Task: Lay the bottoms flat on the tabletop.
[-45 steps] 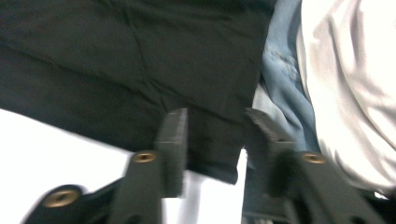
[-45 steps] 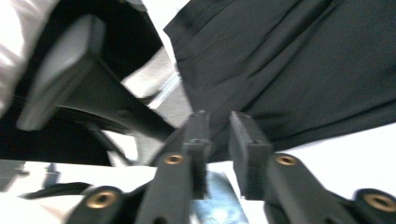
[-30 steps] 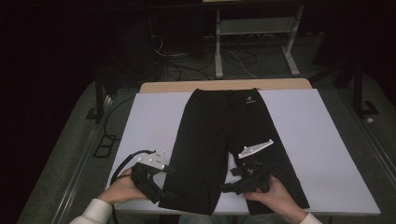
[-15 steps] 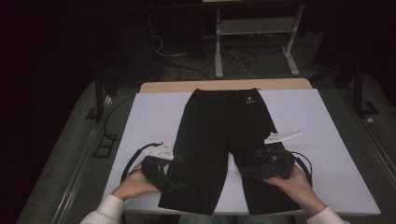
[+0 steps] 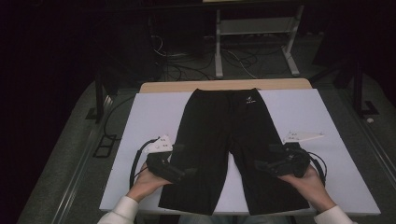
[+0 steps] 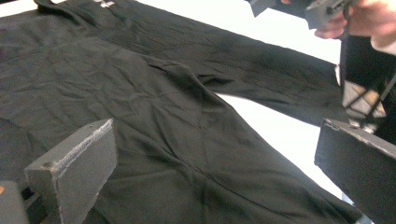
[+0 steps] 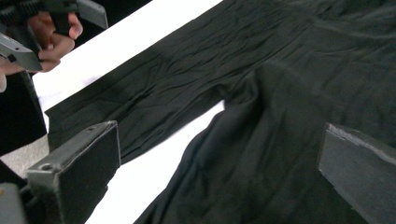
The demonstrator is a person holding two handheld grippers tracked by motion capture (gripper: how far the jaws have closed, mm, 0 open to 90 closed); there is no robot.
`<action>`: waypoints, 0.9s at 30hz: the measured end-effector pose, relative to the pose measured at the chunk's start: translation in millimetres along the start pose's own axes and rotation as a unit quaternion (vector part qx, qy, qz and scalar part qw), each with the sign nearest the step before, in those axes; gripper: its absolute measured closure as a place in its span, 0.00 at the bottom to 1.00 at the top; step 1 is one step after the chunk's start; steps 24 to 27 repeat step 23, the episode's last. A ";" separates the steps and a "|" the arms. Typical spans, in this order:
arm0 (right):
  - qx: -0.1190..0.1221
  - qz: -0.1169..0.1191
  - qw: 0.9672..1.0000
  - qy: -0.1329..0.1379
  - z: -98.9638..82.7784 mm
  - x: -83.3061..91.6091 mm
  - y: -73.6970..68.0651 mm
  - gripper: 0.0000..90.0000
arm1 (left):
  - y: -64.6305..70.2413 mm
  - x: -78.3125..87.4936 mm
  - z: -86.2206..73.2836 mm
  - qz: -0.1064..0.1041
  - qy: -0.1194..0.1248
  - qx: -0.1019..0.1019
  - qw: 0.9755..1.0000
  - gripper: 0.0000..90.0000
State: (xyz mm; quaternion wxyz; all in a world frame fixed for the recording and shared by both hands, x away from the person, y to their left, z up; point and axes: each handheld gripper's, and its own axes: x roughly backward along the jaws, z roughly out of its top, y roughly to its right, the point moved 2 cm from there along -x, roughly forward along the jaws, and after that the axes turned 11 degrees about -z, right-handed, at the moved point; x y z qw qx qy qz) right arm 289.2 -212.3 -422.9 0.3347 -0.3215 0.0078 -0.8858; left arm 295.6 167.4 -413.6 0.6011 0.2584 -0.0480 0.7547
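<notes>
The room beyond the worktop is nearly black: a metal frame and loose cables on the floor can just be made out, the rest is lost in dark. The worktop's near edge is cut off by the bottom of the high view, as are the person's forearms.

The trousers lie flat on the white worktop, waistband at the far side, both legs running toward the person and parted by a narrow wedge of white. They are black, so folds barely show from above; the gripper views bring out fine creases and a raised fold at the crotch. A small white logo sits near the waistband, too small to read. The leg hems reach the near edge.

The left tool sits over the outer edge of the left leg, its jaws spread wide with nothing clamped, having just been opening. The right tool is over the right leg, jaws likewise wide apart and gripping nothing, also just opened further.
</notes>
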 end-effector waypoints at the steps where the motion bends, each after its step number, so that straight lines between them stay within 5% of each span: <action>1: -0.002 -0.003 1.000 0.006 -0.9 1.0 2.1 0.00 | -0.6 0.6 -1.5 0.004 0.005 0.002 1.000 0.00; 6: -0.013 -0.016 1.000 0.023 -9.9 4.4 15.8 0.00 | -3.5 2.3 -12.0 0.040 0.049 0.008 0.998 0.00; 13: 0.016 -0.042 0.999 0.012 -22.6 9.5 29.3 0.00 | -14.2 5.0 -25.9 0.068 0.033 0.019 0.997 0.00; 19: 0.017 -0.061 0.998 0.000 -29.4 11.5 38.0 0.00 | -23.3 10.1 -31.4 0.085 0.033 0.028 0.995 0.00; 27: 0.030 -0.066 0.997 0.008 -29.0 13.6 38.0 0.00 | -24.6 11.2 -31.7 0.088 0.032 0.029 0.995 0.00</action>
